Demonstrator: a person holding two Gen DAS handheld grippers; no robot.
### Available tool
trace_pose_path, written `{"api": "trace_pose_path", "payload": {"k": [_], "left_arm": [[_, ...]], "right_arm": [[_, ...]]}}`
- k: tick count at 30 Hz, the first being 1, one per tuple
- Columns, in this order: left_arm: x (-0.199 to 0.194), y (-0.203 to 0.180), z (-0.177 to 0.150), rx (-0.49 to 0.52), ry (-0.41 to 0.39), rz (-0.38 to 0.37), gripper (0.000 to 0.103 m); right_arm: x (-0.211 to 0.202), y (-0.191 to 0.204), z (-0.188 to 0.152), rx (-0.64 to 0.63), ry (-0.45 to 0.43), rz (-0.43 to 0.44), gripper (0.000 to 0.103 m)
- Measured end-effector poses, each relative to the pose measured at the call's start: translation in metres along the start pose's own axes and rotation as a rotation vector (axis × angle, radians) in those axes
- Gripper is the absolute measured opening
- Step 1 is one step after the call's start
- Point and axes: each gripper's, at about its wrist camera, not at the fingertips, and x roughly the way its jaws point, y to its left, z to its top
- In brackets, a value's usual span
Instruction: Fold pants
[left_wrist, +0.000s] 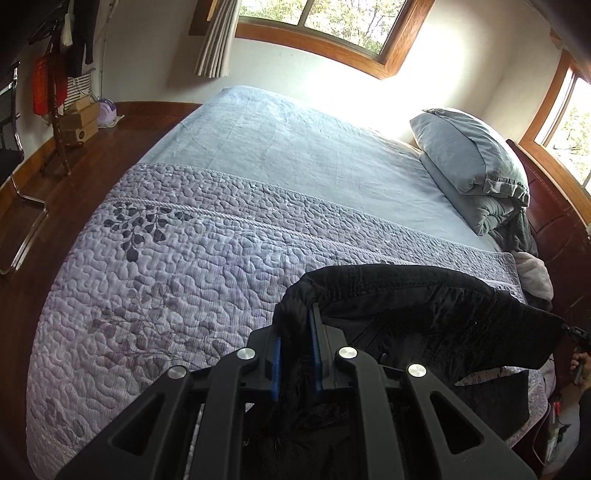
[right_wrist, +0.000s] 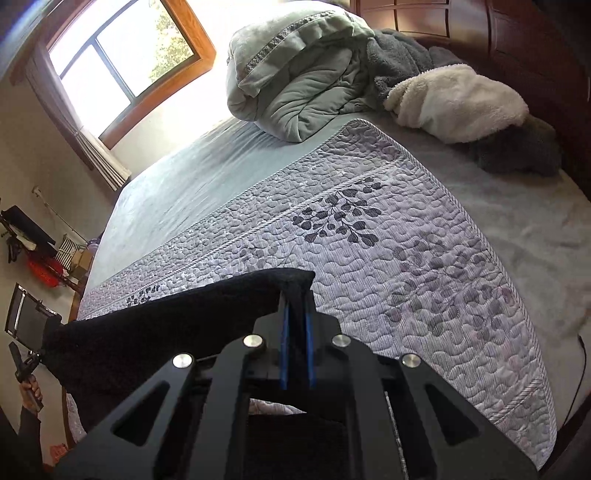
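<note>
While tilted downward, hand-held grippers (left_wrist: 296, 325) clamp pants (left_wrist: 424, 306) (taut)

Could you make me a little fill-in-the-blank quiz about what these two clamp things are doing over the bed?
1. Both grippers, left gripper and right gripper, are shut on the black ____.
2. The garment hangs stretched between them above a quilt printed with dark ____.
3. At the far end of the bed lies a grey-blue ____.

Missing words: pants; leaves; pillow
</note>
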Motion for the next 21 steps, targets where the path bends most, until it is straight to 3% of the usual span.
{"api": "trace_pose_path", "payload": {"k": [21], "left_arm": [[-0.047, 0.018, -0.066, -0.038, -0.028, -0.001, 0.013]], "right_arm": [[-0.054, -0.019, -0.086, 0.049, -0.071, 0.019, 0.007]]}}
